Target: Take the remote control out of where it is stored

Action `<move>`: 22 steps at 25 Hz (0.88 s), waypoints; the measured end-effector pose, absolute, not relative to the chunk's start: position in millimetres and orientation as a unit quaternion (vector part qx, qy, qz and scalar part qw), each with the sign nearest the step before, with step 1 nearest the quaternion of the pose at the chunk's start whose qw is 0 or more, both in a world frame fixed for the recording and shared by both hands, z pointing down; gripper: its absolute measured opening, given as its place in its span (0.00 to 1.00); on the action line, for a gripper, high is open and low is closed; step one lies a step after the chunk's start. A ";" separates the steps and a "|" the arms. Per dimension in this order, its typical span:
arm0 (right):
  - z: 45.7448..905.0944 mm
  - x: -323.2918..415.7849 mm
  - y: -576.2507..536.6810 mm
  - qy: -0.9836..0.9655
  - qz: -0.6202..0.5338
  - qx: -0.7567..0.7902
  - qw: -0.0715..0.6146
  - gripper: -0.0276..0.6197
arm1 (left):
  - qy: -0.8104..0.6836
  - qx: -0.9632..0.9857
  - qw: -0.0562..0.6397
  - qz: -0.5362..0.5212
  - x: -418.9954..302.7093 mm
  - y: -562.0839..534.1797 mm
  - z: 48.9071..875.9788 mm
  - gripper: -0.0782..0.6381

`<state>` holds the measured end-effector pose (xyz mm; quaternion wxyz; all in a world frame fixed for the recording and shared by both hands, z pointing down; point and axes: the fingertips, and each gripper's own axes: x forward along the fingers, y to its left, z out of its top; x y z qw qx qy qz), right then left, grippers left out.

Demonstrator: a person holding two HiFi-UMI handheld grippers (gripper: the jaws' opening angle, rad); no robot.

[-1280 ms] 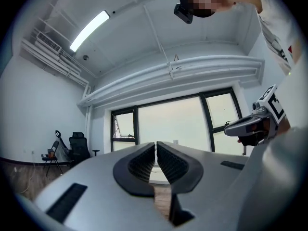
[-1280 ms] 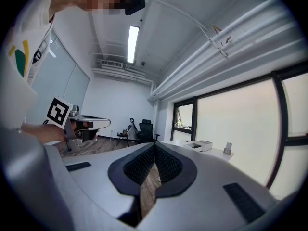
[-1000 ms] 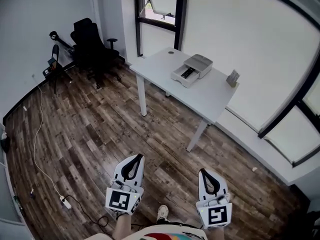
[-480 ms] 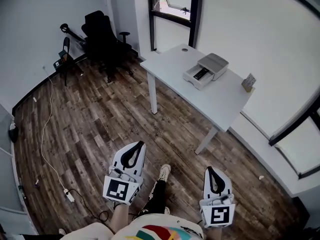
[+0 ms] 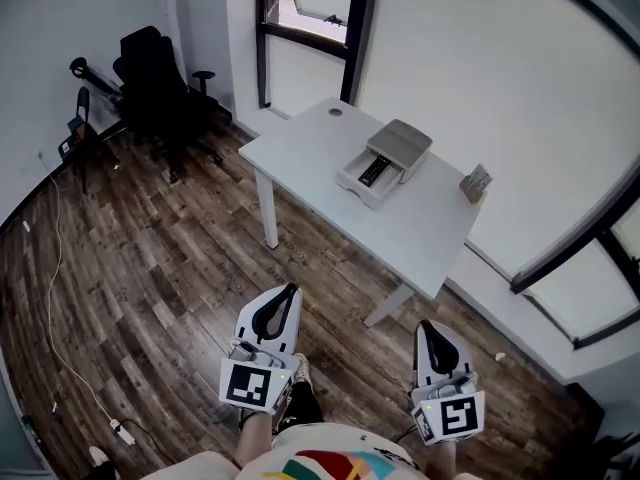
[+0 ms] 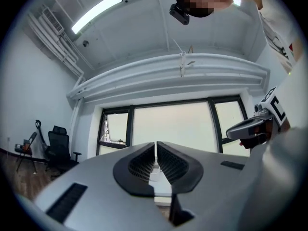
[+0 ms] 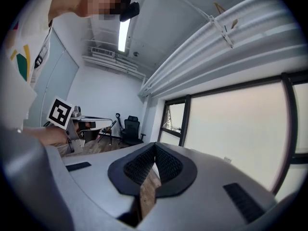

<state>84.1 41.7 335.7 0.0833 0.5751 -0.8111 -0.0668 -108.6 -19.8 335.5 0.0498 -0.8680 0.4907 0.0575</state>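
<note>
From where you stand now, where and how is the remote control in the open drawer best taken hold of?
Probably from straight above, jaws across the narrow width of the remote control, near its middle. It lies flat and lengthwise in the open drawer of the grey box, so the drawer walls block a sideways approach. Finer detail is too small to see.

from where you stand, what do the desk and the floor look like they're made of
Desk: smooth matte white top, likely laminate or painted board, on white legs. Floor: brown planks with streaky grain; real wood or wood-look vinyl, can't tell.
</note>
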 end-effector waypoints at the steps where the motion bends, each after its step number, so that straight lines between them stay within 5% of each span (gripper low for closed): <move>1: 332.5 82.5 26.6 -0.810 -0.071 0.576 0.085 0.05 | 0.488 -0.869 0.043 0.064 -109.4 -34.1 336.7 0.14; 11: 337.5 -0.9 -122.2 -0.838 -0.097 0.520 0.135 0.05 | 0.516 -0.854 0.005 0.058 -168.9 -175.7 342.7 0.14; 22: 360.5 11.5 -198.7 -0.814 -0.058 0.557 0.156 0.05 | 0.513 -0.858 -0.006 0.009 -179.6 -261.0 375.8 0.14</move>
